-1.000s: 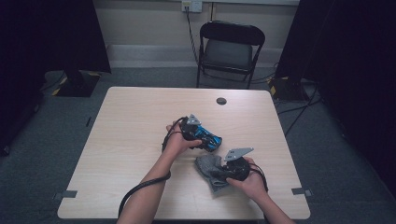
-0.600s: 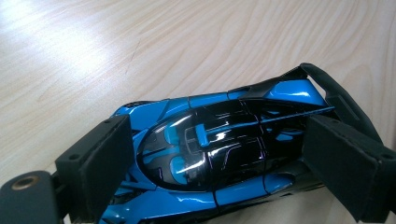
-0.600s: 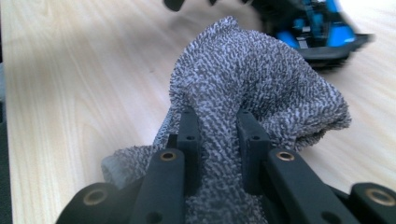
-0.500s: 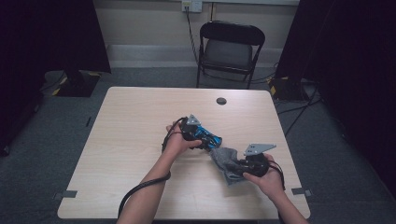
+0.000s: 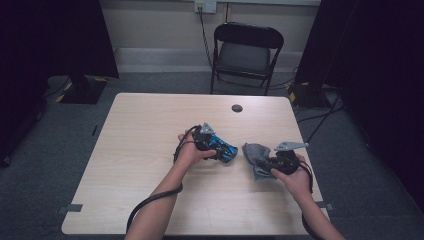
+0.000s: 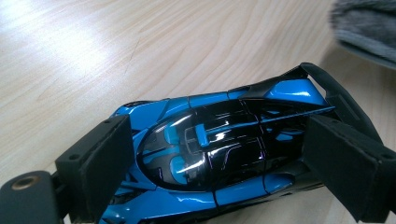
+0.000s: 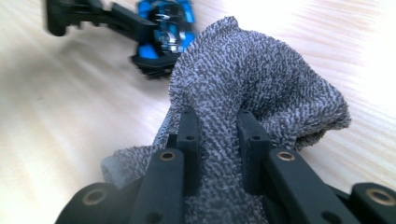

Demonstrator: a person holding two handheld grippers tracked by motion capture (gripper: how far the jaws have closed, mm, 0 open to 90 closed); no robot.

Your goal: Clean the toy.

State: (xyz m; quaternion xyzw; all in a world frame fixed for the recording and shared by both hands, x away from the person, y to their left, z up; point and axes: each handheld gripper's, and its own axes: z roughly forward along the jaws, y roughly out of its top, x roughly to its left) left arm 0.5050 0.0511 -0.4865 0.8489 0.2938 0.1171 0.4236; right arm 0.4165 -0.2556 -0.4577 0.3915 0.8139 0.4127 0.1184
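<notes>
Between the jaws of the left tool [image 6: 219, 172] sits a blue and black toy car [image 6: 219, 154]. Both black pads [image 6: 100, 170] press on its sides, one near the nose and one near the tail, so this tool is clamped on the car. The car rests low over the table [image 6: 93, 56], roof up, with its rear wing toward the far right of the left gripper view. A grey cloth edge shows at the top right corner of that view, apart from the car.

The right tool [image 7: 217, 144] has its jaws set narrow, closed on a fold of the grey cloth [image 7: 261, 79]. The cloth bunches up between and above the two pads [image 7: 189, 135] and drapes down on both sides onto the table.

On the high view, the left tool [image 5: 212, 142] and car [image 5: 225, 149] lie near the middle of the table [image 5: 140, 125]. The right tool [image 5: 277, 160] and cloth [image 5: 255, 157] lie just to the right of the car, close but not touching. One hand [image 5: 295, 177] grips the right tool at the near right of the table; the other hand [image 5: 187, 152] grips the left tool.

A small dark round item [image 5: 237, 108] lies on the far part of the table, well apart from both tools. A black folding chair [image 5: 245, 50] stands beyond the far edge.
</notes>
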